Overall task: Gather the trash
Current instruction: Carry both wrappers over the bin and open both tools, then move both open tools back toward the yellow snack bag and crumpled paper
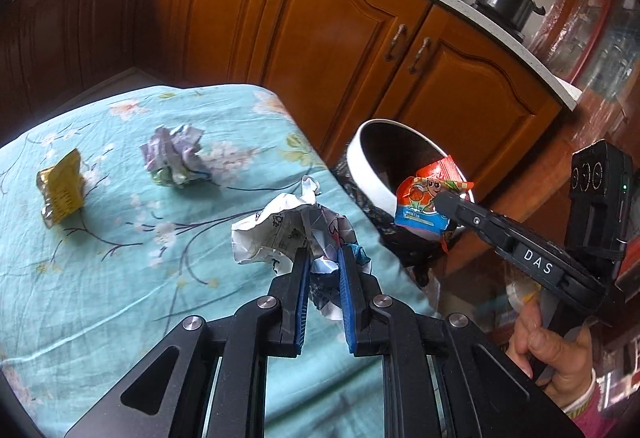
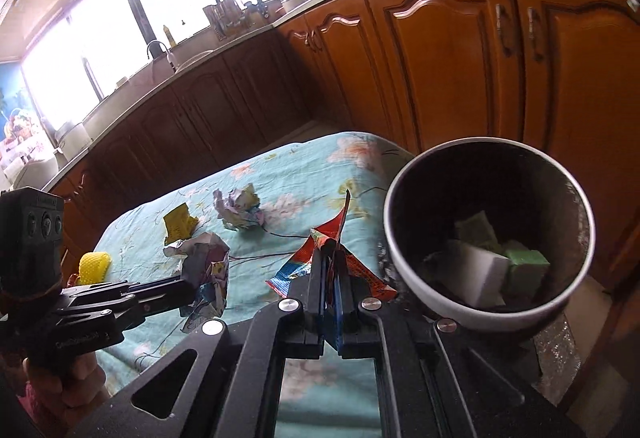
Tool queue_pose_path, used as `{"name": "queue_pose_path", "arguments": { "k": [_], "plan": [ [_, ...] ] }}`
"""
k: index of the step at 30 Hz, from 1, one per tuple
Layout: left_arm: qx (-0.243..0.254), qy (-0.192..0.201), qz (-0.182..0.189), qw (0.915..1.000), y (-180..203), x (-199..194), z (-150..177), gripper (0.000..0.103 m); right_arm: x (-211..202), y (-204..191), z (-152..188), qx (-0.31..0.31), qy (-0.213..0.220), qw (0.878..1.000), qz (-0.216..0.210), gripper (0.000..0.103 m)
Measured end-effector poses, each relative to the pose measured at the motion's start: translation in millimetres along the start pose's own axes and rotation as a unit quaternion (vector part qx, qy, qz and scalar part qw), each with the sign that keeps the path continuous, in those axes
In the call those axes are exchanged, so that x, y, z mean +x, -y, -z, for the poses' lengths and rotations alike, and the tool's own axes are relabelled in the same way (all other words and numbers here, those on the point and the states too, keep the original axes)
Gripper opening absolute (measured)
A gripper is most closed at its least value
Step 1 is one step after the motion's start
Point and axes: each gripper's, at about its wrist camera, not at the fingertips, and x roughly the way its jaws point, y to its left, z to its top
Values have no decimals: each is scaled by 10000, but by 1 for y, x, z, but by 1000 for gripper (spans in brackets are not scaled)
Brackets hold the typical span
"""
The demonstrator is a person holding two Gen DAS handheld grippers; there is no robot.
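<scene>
Trash left of the left tongs: yellow packet (image 1: pixel 61 186) and purple crumpled wad (image 1: pixel 175 155) are lying on the cloth-covered surface (image 1: pixel 100 278), well apart from both tongs and waiting their turn.
Left tongs (image 1: pixel 322 258): pinching narrow on the white crumpled paper (image 1: pixel 288 234), which is sitting just ahead of the blue pads, near the surface's right edge.
Advice for the left: keeping the squeeze firm while lifting, since only one fold of the paper appears to be gripped.
Right tongs (image 2: pixel 330 258): clamping nearly closed on the red snack wrapper (image 2: pixel 320 258), just left of the bin.
Bin (image 2: pixel 404 197): standing right of the right tongs, already holding green and white blocks.
Advice for the right: carrying the wrapper past the rim, fully over the opening, before loosening, because a light wrapper is likely to flutter or cling.
</scene>
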Motion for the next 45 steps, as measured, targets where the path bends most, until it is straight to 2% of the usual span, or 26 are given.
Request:
{"name": "queue_pose_path", "arguments": {
  "k": [7,15,25,34,37,39,41,42,45],
  "plan": [
    [413,-61,91,9991,41,22,-12,13,-26,46,3,338,150,9989,301,3],
    [708,-157,200,9972,73,53,-34,13,-30,79,-3,485,181,9972,544,3],
    [865,-428,225,9951,91,103,-62,13,-16,108,-19,567,83,9959,701,4],
    [944,-605,181,9935,100,132,-71,15,-2,117,-28,572,-80,9952,791,8],
    [887,-658,164,9937,100,139,-71,27,3,119,-29,562,-158,9952,789,9],
    [842,-654,181,9941,99,140,-70,29,5,120,-30,591,-188,9946,831,19],
    [827,-622,162,9945,99,136,-68,33,3,121,-30,672,-137,9945,796,46],
    [824,-605,169,9946,98,134,-67,34,2,122,-30,700,-103,9945,767,52],
    [788,-531,144,9954,94,125,-62,38,1,122,-28,731,-67,9945,742,53]
  ]
}}
